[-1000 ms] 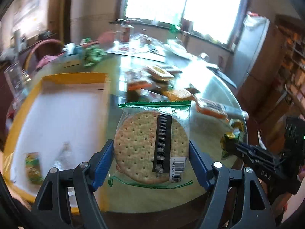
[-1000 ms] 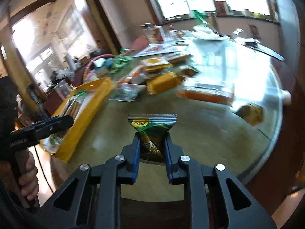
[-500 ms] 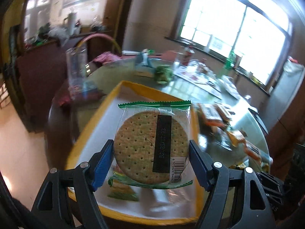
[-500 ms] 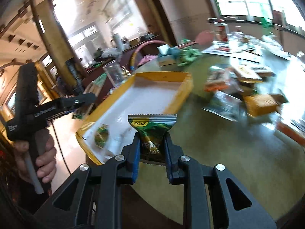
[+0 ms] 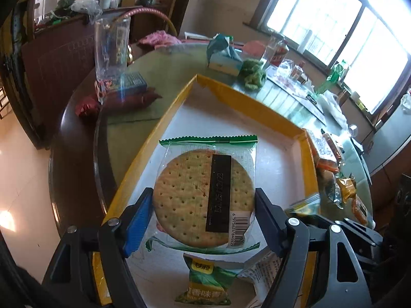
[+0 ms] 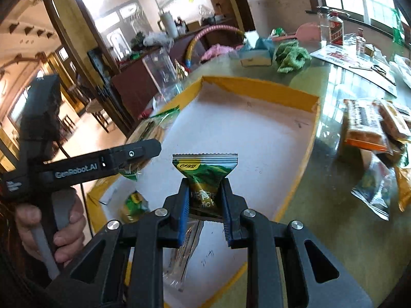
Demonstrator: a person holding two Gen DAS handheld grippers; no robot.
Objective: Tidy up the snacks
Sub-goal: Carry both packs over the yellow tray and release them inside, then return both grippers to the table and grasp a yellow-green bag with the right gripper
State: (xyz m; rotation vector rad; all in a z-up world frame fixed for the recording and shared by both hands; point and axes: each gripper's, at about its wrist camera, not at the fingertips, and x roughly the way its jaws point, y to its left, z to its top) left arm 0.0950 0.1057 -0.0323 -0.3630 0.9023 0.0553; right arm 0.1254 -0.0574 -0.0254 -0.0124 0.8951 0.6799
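Note:
My left gripper (image 5: 204, 220) is shut on a round cracker in a clear green-edged wrapper (image 5: 203, 197), held above the near end of the yellow-rimmed white tray (image 5: 257, 107). My right gripper (image 6: 204, 213) is shut on a small green snack packet (image 6: 205, 172), held over the same tray (image 6: 257, 87). A green packet (image 5: 205, 282) and a clear wrapped snack (image 5: 262, 269) lie in the tray's near end. In the right wrist view the left gripper (image 6: 143, 151) reaches in from the left with the cracker pack (image 6: 154, 125).
Loose snack packs (image 6: 367, 125) lie on the round glass-topped table right of the tray. A green cloth (image 6: 290, 56), a tissue box (image 6: 257, 56), bottles (image 6: 336, 30) and papers sit at the far side. A clear plastic container (image 5: 111, 48) stands left of the tray.
Both grippers swung left from the snack pile to over the tray, each still holding its snack. The tray now fills both views and the grippers are close together.

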